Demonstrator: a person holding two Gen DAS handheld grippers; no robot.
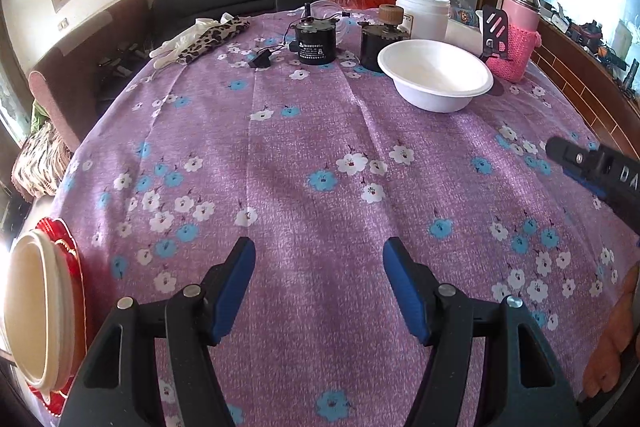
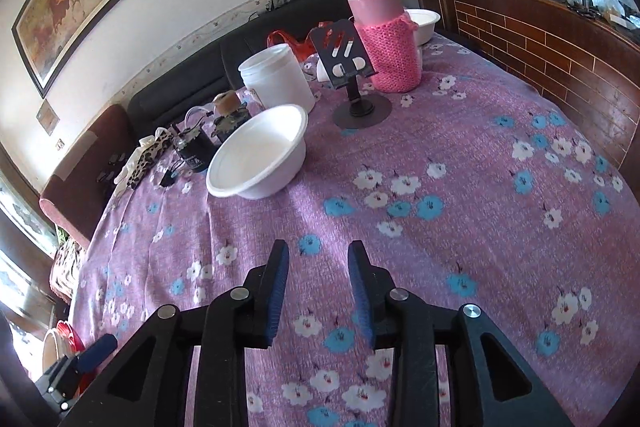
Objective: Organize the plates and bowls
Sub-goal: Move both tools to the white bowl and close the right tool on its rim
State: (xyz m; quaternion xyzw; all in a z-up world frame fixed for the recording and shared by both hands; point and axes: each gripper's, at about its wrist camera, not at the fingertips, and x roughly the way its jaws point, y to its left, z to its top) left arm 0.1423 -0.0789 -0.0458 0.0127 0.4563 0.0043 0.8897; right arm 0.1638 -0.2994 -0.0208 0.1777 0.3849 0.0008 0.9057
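Observation:
A white bowl [image 1: 435,75] stands upright on the purple flowered tablecloth [image 1: 312,155], far from both grippers; the right wrist view shows the same white bowl [image 2: 260,153] ahead and to the left. A cream bowl [image 1: 36,311] rests on a red plate [image 1: 66,251] at the table's near left edge. A second small white bowl [image 2: 423,21] sits behind the pink flask. My left gripper [image 1: 319,263] is open over bare cloth, nothing between its blue pads. My right gripper [image 2: 318,259] is also open, narrower, holding nothing, and shows as a black body [image 1: 596,167] at the right.
At the back stand two black motors [image 1: 314,41], a white jar [image 1: 422,13], a black phone stand [image 2: 352,67] and a pink knit-covered flask [image 2: 384,35]. A glove and leopard cloth [image 1: 208,35] lie at the far left. A dark sofa and a wood-panelled wall border the table.

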